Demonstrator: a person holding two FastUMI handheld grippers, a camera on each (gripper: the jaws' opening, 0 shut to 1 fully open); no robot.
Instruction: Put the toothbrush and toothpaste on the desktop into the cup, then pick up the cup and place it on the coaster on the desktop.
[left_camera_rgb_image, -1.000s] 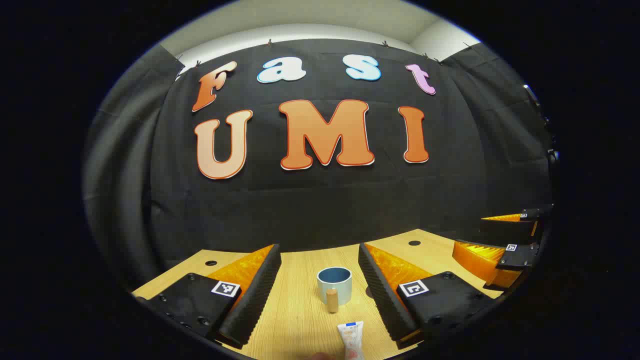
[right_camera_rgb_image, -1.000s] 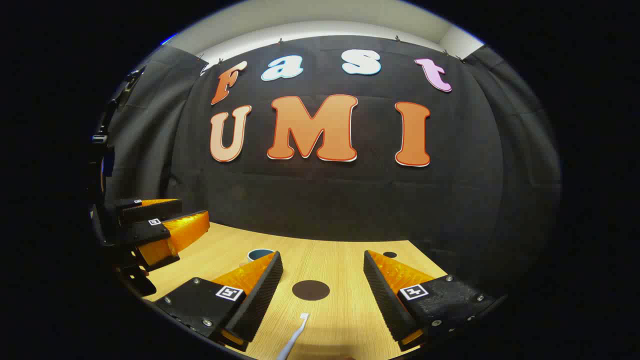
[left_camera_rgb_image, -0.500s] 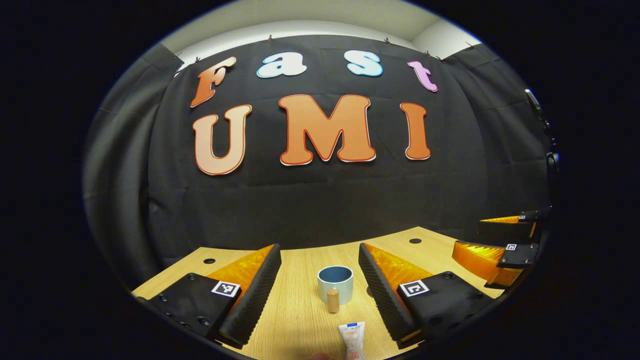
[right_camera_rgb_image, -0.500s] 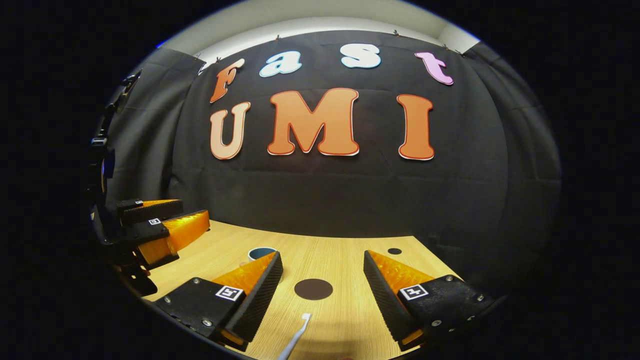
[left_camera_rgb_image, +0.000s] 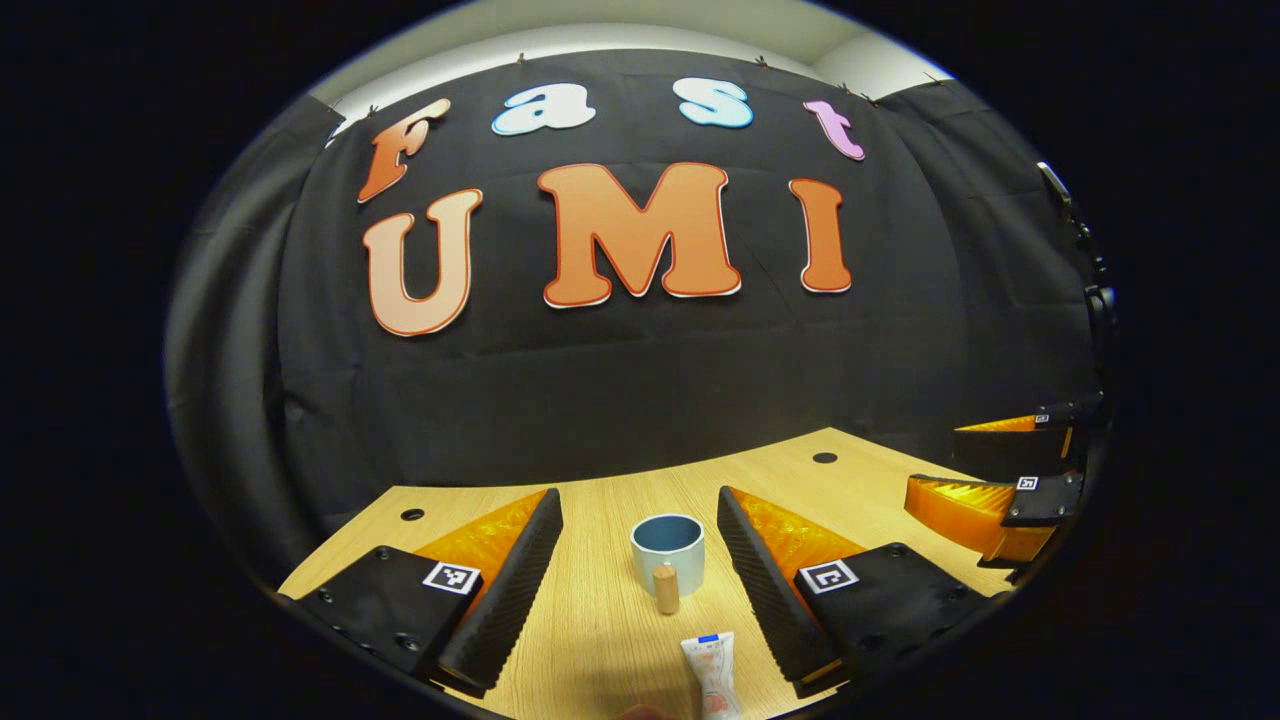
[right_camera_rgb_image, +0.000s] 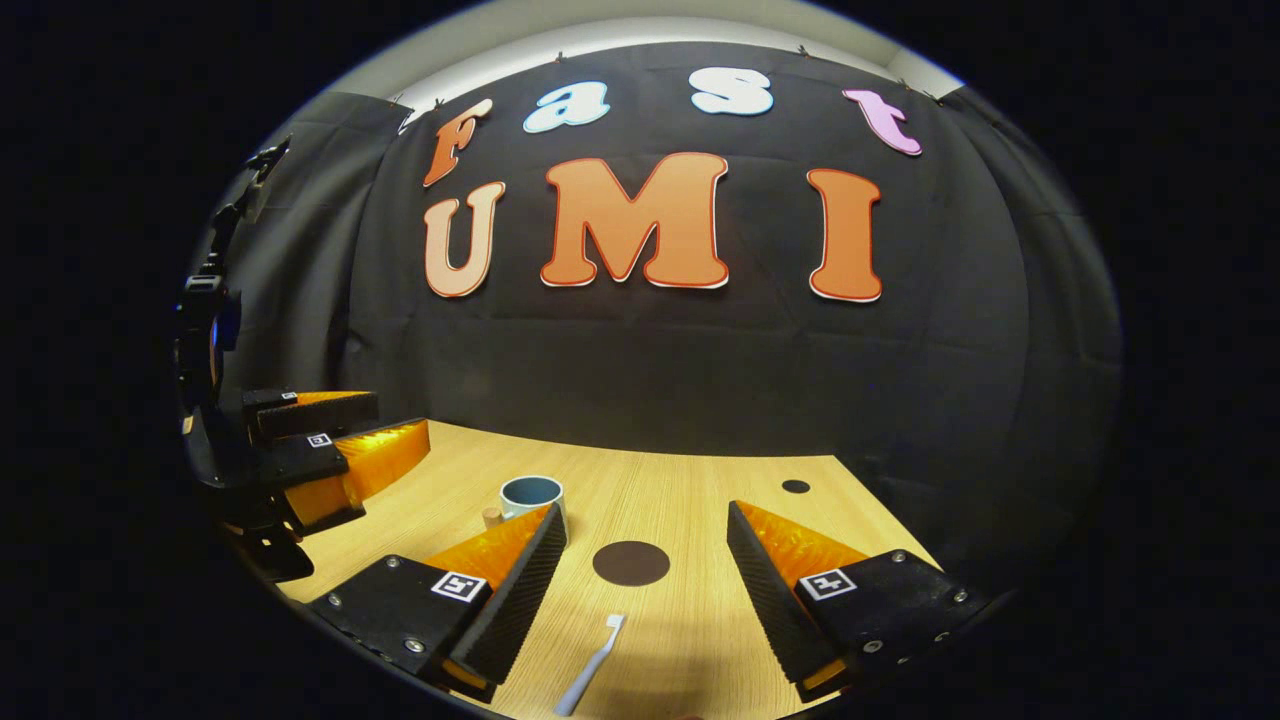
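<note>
Cup (left_camera_rgb_image: 668, 548) stands empty between wide-open left gripper (left_camera_rgb_image: 640, 545); right gripper (right_camera_rgb_image: 648, 555) likewise open.

A pale blue cup (left_camera_rgb_image: 667, 545) stands upright and empty on the wooden desktop (left_camera_rgb_image: 600, 640), its wooden handle (left_camera_rgb_image: 666, 589) facing the near edge. The white toothpaste tube (left_camera_rgb_image: 713, 675) lies flat nearer than the cup. The dark round coaster (right_camera_rgb_image: 630, 563) lies right of the cup, the white toothbrush (right_camera_rgb_image: 592, 676) flat just before it.

Black cloth wall (left_camera_rgb_image: 640, 380) behind light wooden desktop (right_camera_rgb_image: 680, 500); pale ceiling strip (right_camera_rgb_image: 640, 35) above; lit from overhead.
</note>
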